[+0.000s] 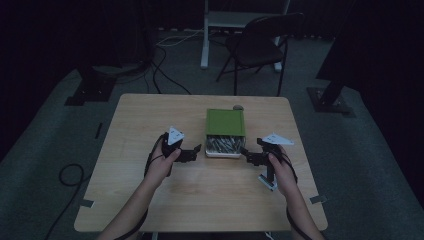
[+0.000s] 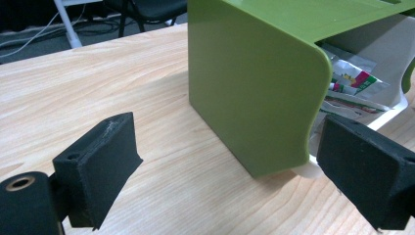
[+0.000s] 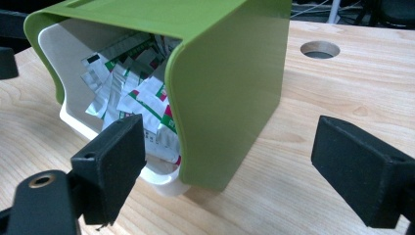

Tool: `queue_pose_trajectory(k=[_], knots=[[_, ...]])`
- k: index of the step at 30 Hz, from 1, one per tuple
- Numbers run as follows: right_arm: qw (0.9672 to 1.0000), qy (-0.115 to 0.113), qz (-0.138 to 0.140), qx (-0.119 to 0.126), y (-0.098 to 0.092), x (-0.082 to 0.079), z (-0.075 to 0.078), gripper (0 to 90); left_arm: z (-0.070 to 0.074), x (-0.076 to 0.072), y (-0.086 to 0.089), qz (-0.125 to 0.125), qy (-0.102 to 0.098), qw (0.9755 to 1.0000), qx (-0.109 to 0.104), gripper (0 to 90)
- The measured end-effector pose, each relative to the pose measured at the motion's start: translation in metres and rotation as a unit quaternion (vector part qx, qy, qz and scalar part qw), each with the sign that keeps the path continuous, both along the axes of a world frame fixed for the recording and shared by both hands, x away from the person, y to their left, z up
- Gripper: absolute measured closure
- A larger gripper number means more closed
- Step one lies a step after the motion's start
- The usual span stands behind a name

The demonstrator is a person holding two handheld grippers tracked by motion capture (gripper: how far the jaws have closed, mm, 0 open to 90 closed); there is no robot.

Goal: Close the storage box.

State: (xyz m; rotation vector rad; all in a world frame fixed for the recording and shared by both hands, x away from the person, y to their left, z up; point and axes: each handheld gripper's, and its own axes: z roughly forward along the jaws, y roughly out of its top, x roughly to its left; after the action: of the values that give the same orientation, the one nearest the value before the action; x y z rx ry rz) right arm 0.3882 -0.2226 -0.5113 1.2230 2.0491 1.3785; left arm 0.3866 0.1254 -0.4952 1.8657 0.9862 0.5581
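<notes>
A green box (image 1: pixel 225 121) stands in the middle of the wooden table (image 1: pixel 200 200). A white drawer (image 1: pixel 223 152) full of small printed packets (image 1: pixel 223 143) sticks out of its near end. My left gripper (image 1: pixel 194 151) is open just left of the drawer's front corner. In the left gripper view my jaws (image 2: pixel 230 147) straddle the corner of the green box (image 2: pixel 254 83), with packets (image 2: pixel 352 81) inside. My right gripper (image 1: pixel 246 153) is open at the drawer's right corner. In the right gripper view my jaws (image 3: pixel 234 152) flank the green box (image 3: pixel 230 88), its packets (image 3: pixel 132 93) and the white drawer (image 3: pixel 161 178).
A round hole (image 3: pixel 320 49) in the tabletop lies just behind the box. A black folding chair (image 1: pixel 260 42) and a white desk leg (image 1: pixel 205 45) stand on the floor beyond the table. Cables (image 1: pixel 165 75) run across the floor at the back left.
</notes>
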Motion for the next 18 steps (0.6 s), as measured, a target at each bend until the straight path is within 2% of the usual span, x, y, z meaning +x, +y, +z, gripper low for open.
queue_pose_trajectory(k=[15, 18], knots=[[0.9998, 0.006, -0.016, -0.006, -0.021, -0.016, -0.003, 12.7, -0.009, -0.014, 0.025, 0.026, 0.004, 0.9996, 0.005, 9.0], [0.9997, 0.010, -0.022, 0.001, -0.027, -0.021, -0.004, 12.7, -0.011, -0.017, 0.034, 0.042, 0.003, 0.9991, 0.009, 9.0]])
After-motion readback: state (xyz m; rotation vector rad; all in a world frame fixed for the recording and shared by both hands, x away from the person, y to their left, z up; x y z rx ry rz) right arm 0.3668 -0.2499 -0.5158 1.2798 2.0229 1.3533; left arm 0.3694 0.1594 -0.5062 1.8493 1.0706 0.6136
